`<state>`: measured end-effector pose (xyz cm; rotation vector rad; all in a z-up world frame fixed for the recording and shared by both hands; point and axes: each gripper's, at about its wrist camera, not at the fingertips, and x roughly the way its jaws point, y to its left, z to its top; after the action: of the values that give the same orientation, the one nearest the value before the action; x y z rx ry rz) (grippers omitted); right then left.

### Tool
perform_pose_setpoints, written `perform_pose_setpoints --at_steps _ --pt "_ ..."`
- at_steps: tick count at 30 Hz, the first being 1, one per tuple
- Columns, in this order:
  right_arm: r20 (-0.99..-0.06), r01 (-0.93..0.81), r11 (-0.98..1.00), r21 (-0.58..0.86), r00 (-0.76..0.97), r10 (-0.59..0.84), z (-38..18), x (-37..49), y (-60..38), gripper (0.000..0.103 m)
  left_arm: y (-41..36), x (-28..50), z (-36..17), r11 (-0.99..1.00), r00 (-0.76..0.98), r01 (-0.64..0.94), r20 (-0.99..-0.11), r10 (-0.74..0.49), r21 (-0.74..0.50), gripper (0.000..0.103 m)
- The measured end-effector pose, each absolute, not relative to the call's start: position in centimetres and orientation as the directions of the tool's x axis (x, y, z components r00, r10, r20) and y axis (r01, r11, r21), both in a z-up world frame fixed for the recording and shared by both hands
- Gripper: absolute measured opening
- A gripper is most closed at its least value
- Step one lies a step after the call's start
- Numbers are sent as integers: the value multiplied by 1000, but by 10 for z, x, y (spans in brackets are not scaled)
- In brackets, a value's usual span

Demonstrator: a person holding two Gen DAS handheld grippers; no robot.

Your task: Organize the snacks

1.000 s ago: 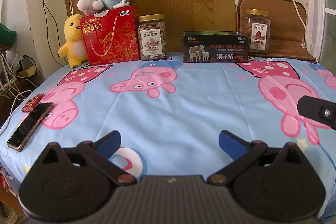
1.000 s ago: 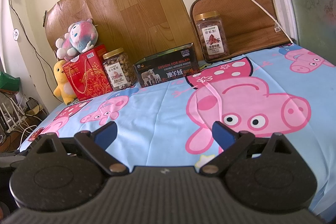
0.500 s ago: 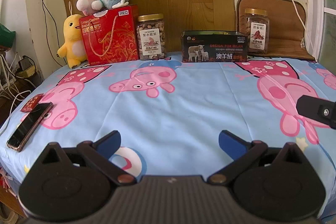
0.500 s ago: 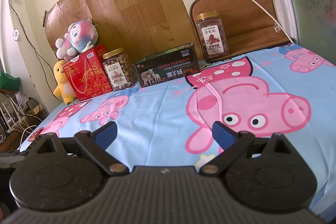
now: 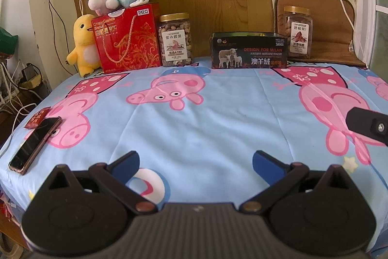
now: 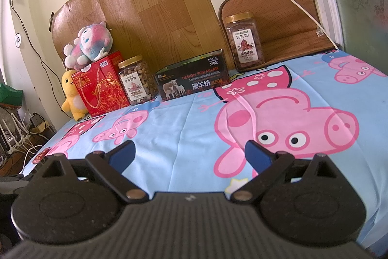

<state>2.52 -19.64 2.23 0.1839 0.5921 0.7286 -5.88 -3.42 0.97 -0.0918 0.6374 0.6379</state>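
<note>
Both the left gripper (image 5: 195,158) and right gripper (image 6: 189,149) hang wide open and empty over the cartoon-pig blue bedsheet (image 5: 194,113), while the red cashew-biscuit gift box (image 5: 127,38), gold-lidded clear cashew jar (image 5: 175,39), black open-topped tin (image 5: 248,50) and gold-lidded clear pecan jar (image 5: 297,32) line the 12 o'clock edge, fitting a finished row or jars yet to go in the tin.

Bed (image 5: 194,137) covered by a blue cartoon-pig sheet. Along the far edge, left to right: yellow plush duck (image 5: 83,45), red gift box (image 5: 127,39), nut jar (image 5: 175,39), dark tin (image 5: 248,50), second nut jar (image 5: 297,32). Near the left edge: phone (image 5: 35,145) and small red packet (image 5: 37,117).
</note>
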Motion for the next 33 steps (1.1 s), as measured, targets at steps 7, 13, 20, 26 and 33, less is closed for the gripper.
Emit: perform_pose_setpoints --at_steps 7,13,20,26,33 --pt "-444 -572 738 357 592 673 22 26 -197 99 -31 -61 13 808 637 -581 -565 524 94 103" --pt "-443 -574 738 356 591 674 22 25 -196 99 -29 -68 20 831 695 -555 -527 490 41 103" --pt "-441 -591 732 341 587 679 24 27 -194 99 -27 -54 27 836 683 -544 -544 488 66 103" --pt "-438 -616 728 300 589 679 35 41 -188 99 -24 -36 37 836 681 -540 -532 503 99 103" --pt "-458 -624 722 301 569 683 38 73 -184 99 -19 1 42 846 672 -521 -558 487 111 103"
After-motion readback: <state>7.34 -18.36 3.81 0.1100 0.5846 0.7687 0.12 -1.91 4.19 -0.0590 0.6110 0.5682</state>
